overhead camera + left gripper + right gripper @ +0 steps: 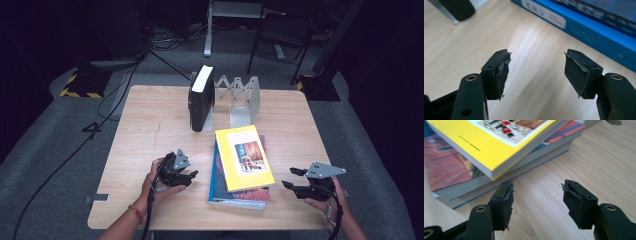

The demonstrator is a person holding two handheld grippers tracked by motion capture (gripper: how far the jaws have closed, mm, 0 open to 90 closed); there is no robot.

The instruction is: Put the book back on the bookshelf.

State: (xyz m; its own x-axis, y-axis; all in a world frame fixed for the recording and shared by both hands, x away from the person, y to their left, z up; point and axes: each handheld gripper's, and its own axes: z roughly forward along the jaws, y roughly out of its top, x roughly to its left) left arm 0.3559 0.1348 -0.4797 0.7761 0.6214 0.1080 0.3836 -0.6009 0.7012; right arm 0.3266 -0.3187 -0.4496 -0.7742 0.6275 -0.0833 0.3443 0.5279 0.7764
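In the high view, a stack of books topped by a yellow book (244, 157) is seen lying on the wooden table (150, 125), between the left gripper (189, 176) and the right gripper (291, 177); a black book (201, 100) stands in an expanding rack (240, 97) behind.

In the left gripper view, the jaws are held apart over bare wood, with nothing between them and a blue book (584, 27) just beyond.

In the right gripper view, the jaws are likewise spread and empty, just short of the stack's corner.

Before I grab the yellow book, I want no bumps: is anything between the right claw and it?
Nothing visible: bare table lies between the open right claw and the yellow book topping the stack.
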